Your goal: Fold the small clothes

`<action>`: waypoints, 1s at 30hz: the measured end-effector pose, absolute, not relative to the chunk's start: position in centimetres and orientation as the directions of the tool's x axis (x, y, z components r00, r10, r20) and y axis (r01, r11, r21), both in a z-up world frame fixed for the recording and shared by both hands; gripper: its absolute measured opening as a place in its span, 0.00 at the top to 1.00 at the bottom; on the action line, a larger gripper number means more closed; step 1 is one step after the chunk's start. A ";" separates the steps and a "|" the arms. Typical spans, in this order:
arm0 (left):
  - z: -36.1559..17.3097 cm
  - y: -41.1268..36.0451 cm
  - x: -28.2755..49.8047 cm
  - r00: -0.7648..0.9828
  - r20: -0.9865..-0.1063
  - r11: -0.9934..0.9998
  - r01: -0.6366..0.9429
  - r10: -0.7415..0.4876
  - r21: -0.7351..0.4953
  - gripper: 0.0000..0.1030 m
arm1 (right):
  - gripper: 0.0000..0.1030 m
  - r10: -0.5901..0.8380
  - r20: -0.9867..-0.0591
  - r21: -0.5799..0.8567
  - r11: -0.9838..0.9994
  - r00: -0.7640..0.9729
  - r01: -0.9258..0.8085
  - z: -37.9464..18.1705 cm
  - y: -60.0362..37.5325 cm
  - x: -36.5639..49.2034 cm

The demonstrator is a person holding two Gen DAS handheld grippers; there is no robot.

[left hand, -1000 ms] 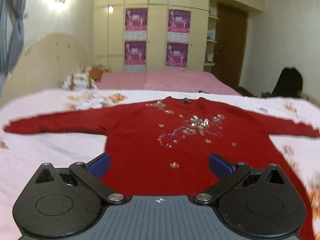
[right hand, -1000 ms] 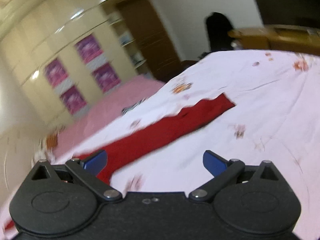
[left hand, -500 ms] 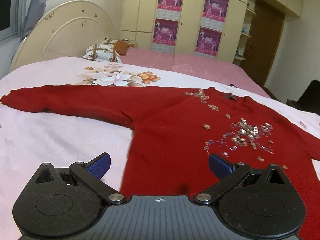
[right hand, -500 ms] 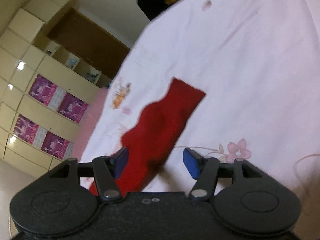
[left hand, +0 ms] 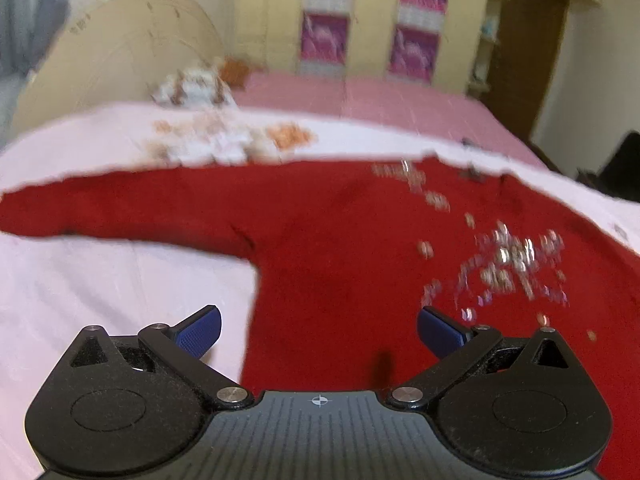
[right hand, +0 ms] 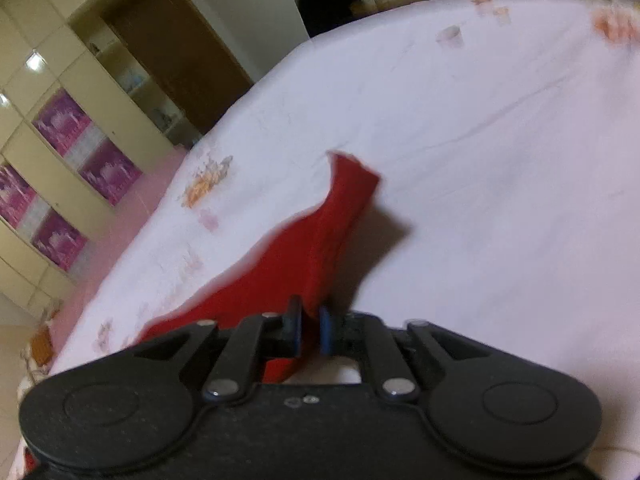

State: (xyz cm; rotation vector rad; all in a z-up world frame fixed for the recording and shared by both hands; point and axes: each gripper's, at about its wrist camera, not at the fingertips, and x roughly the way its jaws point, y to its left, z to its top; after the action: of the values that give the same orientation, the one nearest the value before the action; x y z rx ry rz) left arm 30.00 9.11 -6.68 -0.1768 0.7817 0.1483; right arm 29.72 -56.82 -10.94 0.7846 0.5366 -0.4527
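A small red sweater [left hand: 344, 248] with silver sequins on the chest lies flat on the pale floral bedsheet [left hand: 100, 280], its left sleeve [left hand: 120, 212] stretched out to the left. My left gripper [left hand: 318, 330] is open and empty above the sweater's lower left body. In the right wrist view my right gripper [right hand: 310, 330] is shut on the sweater's right sleeve [right hand: 320, 240], and the cuff end is lifted off the sheet [right hand: 480, 160] with a shadow under it.
A curved headboard [left hand: 120, 72] and a patterned pillow [left hand: 192, 88] are at the far left. A pink bedcover [left hand: 360, 100] lies behind the sheet. Cupboards with purple posters [left hand: 376, 20] and a brown door [left hand: 524, 48] stand beyond. A dark chair [right hand: 328, 4] is past the bed.
My right gripper has closed on the right sleeve and raised its cuff. My left gripper has shifted left over the sweater and stayed open.
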 end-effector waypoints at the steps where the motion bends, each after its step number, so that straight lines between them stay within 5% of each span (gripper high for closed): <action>1: -7.0 9.4 30.0 0.691 -0.721 0.974 -0.196 0.052 -0.118 0.00 | 0.86 -0.173 -0.605 0.546 0.621 0.777 0.563 -10.8 -56.9 29.7; 4: -7.1 10.3 29.0 0.704 -0.709 0.968 -0.203 0.041 -0.146 0.00 | 0.72 -0.182 -0.595 0.539 0.631 0.782 0.557 -10.3 -56.7 29.9; 5: -7.1 10.7 28.6 0.711 -0.701 0.964 -0.216 0.046 -0.155 0.00 | 0.78 -0.187 -0.597 0.535 0.631 0.780 0.561 -10.3 -56.6 30.1; 6: -7.1 10.9 28.3 0.711 -0.701 0.962 -0.227 0.055 -0.154 0.00 | 0.94 -0.190 -0.605 0.519 0.642 0.773 0.564 -10.2 -56.5 30.4; 11: -7.1 13.6 27.0 0.692 -0.717 0.944 -0.286 0.087 -0.162 0.00 | 0.93 -0.173 -0.503 0.410 0.815 0.847 0.410 -6.4 -49.8 32.6; 21: -6.5 18.0 23.7 0.694 -0.707 0.891 -0.398 0.138 -0.216 0.00 | 0.93 0.371 -0.522 0.325 0.919 0.768 -0.223 -6.3 -18.5 39.4; 23: -6.0 17.9 23.5 0.708 -0.690 0.896 -0.394 0.152 -0.206 0.00 | 0.86 0.416 -0.593 0.289 0.909 0.690 -0.300 -8.1 -13.2 40.3; 26: -5.3 17.9 23.7 0.731 -0.673 0.900 -0.363 0.113 -0.242 0.00 | 0.51 0.421 -0.611 0.196 0.901 0.670 -0.387 -9.9 -8.8 39.3; 30: -5.0 16.2 26.4 0.778 -0.629 0.910 -0.251 -0.014 -0.331 0.00 | 0.50 0.473 -0.502 0.252 0.881 0.724 -0.400 -8.0 -11.4 35.2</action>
State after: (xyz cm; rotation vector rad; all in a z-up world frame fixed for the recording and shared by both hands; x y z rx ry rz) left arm 26.44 16.20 -5.03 -0.4163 0.6722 0.1322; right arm 35.18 -11.36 -7.95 0.1288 0.5889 0.4831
